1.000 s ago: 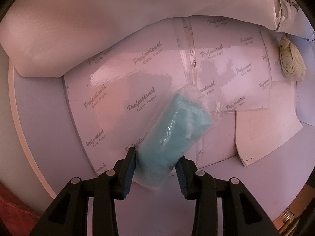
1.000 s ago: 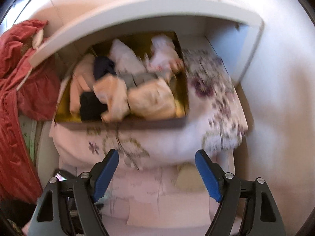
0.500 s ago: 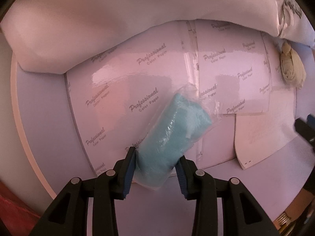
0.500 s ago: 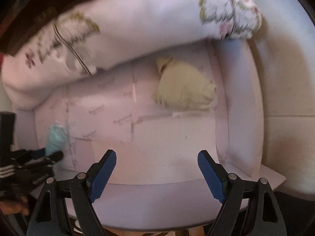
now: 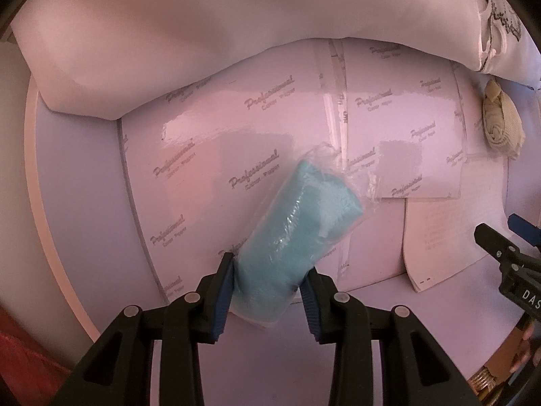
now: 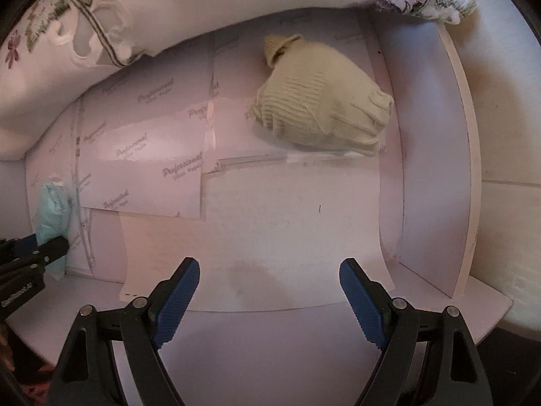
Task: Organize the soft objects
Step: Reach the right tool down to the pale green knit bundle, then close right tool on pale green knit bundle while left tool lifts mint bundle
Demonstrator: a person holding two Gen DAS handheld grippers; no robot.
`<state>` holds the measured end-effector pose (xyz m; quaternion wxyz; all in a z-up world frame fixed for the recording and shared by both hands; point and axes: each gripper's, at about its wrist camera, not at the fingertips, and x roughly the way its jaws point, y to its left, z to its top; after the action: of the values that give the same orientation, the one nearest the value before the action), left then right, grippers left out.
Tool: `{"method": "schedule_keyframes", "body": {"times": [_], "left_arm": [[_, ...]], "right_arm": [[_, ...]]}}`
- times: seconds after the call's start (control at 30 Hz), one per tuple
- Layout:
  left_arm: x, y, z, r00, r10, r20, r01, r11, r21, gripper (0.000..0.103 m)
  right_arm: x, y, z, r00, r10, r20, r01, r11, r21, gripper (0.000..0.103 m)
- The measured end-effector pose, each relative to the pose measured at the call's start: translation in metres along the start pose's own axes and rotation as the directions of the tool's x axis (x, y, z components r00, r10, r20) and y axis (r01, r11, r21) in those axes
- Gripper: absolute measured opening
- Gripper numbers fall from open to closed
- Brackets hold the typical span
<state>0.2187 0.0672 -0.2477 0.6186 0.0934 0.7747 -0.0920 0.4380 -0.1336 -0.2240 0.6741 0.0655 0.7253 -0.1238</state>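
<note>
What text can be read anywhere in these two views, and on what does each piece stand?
"Professional": printed over and over on the glossy pink paper sheets lining the shelf.
Small line under each "Professional": seems to read "Color Paper", too blurred to be sure.
"DAS": white letters, cut off by the frame edge, on the right tongs in the left view.
White lettering on the left tongs in the right view: too blurred to read.

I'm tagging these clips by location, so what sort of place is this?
Probably a home cupboard or wardrobe shelf. The white shelf is lined with printed paper sheets, an embroidered floral cloth is bundled at the back, and a rolled beige knit lies on it.
</note>
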Motion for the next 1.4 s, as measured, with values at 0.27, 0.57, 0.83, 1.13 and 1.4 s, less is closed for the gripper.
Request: {"method": "schedule_keyframes", "body": {"times": [0.27,0.57,0.83,1.13,1.4], "left_arm": [[0.003,0.001,0.001,1.0,-0.002,0.0,0.002,1.0,-0.006,0.037],[0.004,0.009,-0.001,1.0,0.004,0.013,-0.004,1.0,-0.029,0.036],[0.0,0.012,-0.004,1.0,-0.007,0.022,0.007,1.0,-0.031,0.036],[-0.006,0.019,-0.01,0.998,-0.041,0.039,0.043,0.997,-0.07,0.036],[-0.009,0.02,-0.012,0.998,-0.049,0.047,0.053,0.995,-0.086,0.036]], "right_arm": [[-0.002,-0.012,-0.001,1.0,-0.005,-0.002,0.005,1.0,0.029,0.085],[-0.009,-0.011,0.009,0.998,-0.03,0.063,0.029,0.999,0.02,0.085],[-0.035,-0.002,0.038,0.966,-0.16,0.202,0.177,0.982,-0.069,0.085],[-0.017,-0.007,0.06,0.962,-0.205,0.181,0.222,0.972,-0.079,0.085],[-0.006,0.007,0.084,0.958,-0.214,0.188,0.248,0.952,-0.179,0.085]]}}
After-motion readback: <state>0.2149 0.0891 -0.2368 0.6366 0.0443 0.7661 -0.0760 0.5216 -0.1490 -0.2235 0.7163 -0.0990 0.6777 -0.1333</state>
